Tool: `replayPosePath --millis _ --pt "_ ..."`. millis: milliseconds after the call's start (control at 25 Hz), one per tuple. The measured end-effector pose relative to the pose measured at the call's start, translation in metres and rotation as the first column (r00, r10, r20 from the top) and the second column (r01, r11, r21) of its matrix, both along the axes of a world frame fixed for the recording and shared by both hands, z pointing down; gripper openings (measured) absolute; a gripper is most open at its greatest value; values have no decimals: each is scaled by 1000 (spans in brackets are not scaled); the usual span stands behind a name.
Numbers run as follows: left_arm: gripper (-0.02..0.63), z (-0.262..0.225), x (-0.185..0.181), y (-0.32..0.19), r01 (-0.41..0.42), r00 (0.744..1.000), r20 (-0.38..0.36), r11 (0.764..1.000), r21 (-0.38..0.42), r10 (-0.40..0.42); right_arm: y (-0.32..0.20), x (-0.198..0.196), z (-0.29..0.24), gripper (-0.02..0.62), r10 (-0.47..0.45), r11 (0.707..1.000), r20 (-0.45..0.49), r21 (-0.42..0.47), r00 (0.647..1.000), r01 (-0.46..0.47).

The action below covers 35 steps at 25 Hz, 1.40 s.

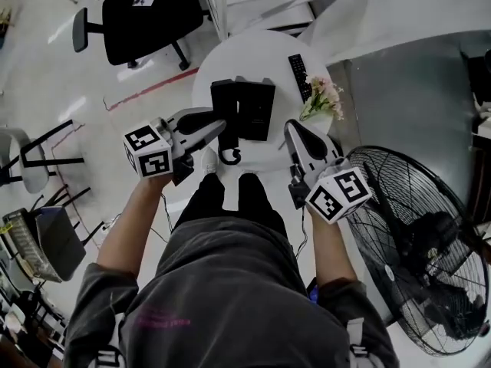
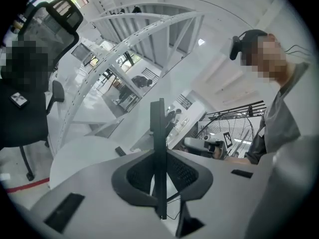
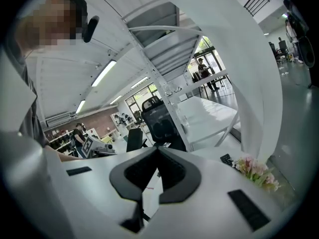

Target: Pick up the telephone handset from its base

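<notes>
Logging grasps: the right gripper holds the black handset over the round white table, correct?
No, the left gripper holds the handset, as the left gripper view shows; the right gripper has its jaws shut on nothing. It is over the round white table.

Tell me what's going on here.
A person works two handheld grippers over a round white table. The left gripper is clamped on a thin black piece, apparently the telephone handset, raised near its black base, cord dangling. The right gripper hangs alongside, jaws together, empty. A remote and flowers sit on the table.
</notes>
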<state>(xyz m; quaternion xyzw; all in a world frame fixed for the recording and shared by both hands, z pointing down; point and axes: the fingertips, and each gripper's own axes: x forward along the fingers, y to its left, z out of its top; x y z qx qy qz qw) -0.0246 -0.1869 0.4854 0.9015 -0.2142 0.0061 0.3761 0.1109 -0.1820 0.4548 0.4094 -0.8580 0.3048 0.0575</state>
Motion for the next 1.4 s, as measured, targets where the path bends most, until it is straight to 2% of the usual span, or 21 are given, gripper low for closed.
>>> replayPosePath --millis 520,960,1400 --pt "78 -92 -22 26 -3 999 -43 992 125 8 15 -8 -63 20 23 992 18 126 1000 -26" --pt "78 -166 -30 46 -6 997 -71 966 258 25 35 -24 -120 20 26 973 22 229 999 -30" --pt "78 -195 -28 55 -18 995 -85 949 314 47 39 -22 -146 20 48 957 5 288 999 -47"
